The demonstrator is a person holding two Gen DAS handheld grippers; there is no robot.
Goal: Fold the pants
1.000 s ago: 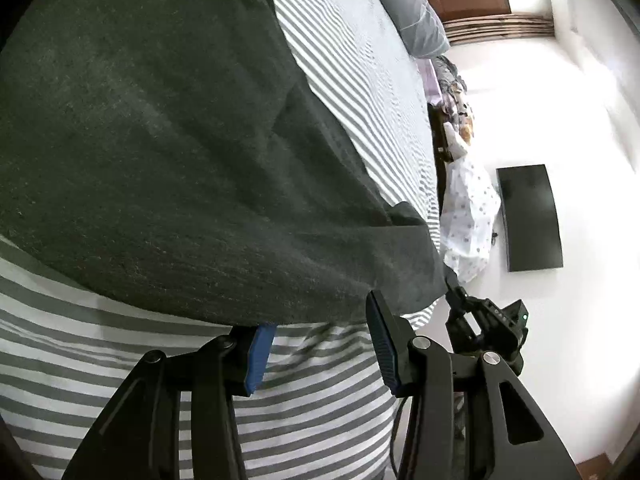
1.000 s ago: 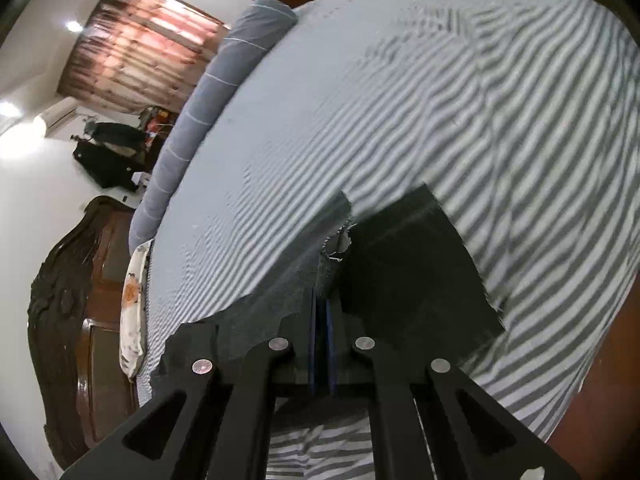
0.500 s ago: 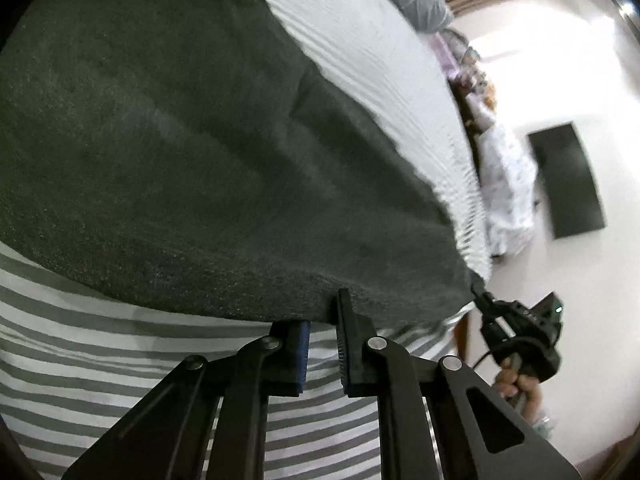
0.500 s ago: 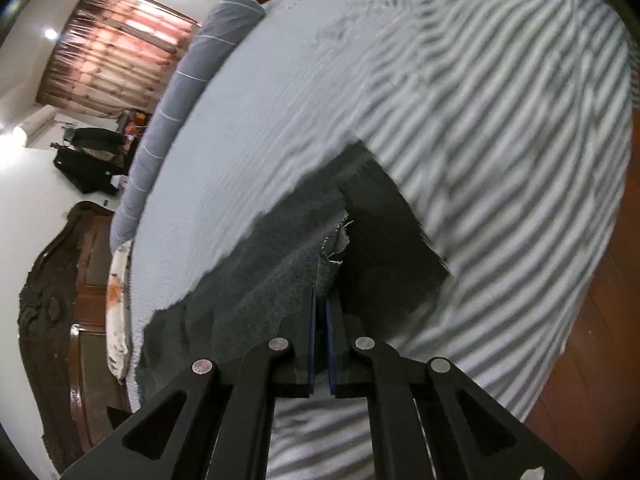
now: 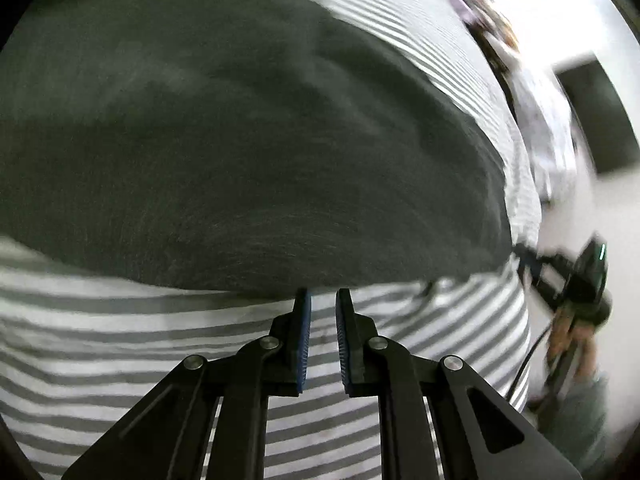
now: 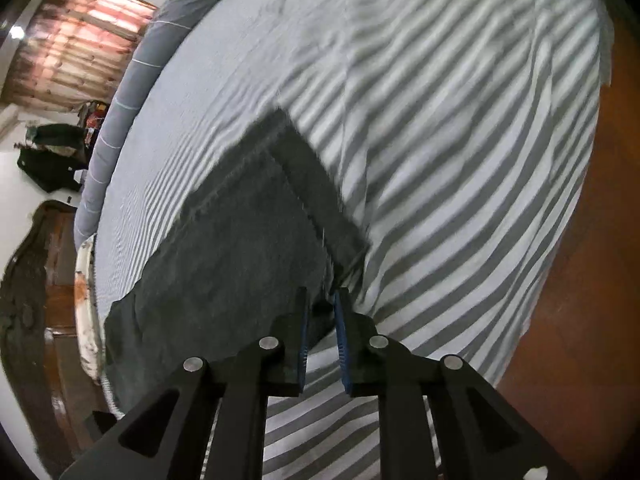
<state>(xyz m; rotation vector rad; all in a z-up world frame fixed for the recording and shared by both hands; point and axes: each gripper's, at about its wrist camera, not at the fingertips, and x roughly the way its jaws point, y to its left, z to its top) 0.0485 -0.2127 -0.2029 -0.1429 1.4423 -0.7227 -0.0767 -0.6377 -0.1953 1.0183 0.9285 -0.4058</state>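
Dark grey pants [image 5: 240,140] lie folded on the striped bed sheet [image 5: 120,340]. My left gripper [image 5: 320,300] sits at their near edge, its jaws narrowed to a slim gap and the tips pinching the thick folded edge. In the right wrist view the pants [image 6: 240,248] lie flat, with the hem band toward the foot of the bed. My right gripper [image 6: 321,300] is at the near hem corner with its jaws opening. A bit of cloth still sits between the pads, which no longer press on it. The right gripper [image 5: 568,280] also shows blurred at the bed's edge.
The striped sheet [image 6: 460,160] drops over the bed's side to a brown wooden floor [image 6: 580,280]. A long grey bolster [image 6: 132,92] lies at the head end. Dark carved wood furniture [image 6: 36,300] stands beyond it. A dark screen [image 5: 600,112] hangs on the white wall.
My right gripper came down with the hem, laid it on the pants and parted its jaws. My left jaws closed in from wide apart onto the pants' near edge.
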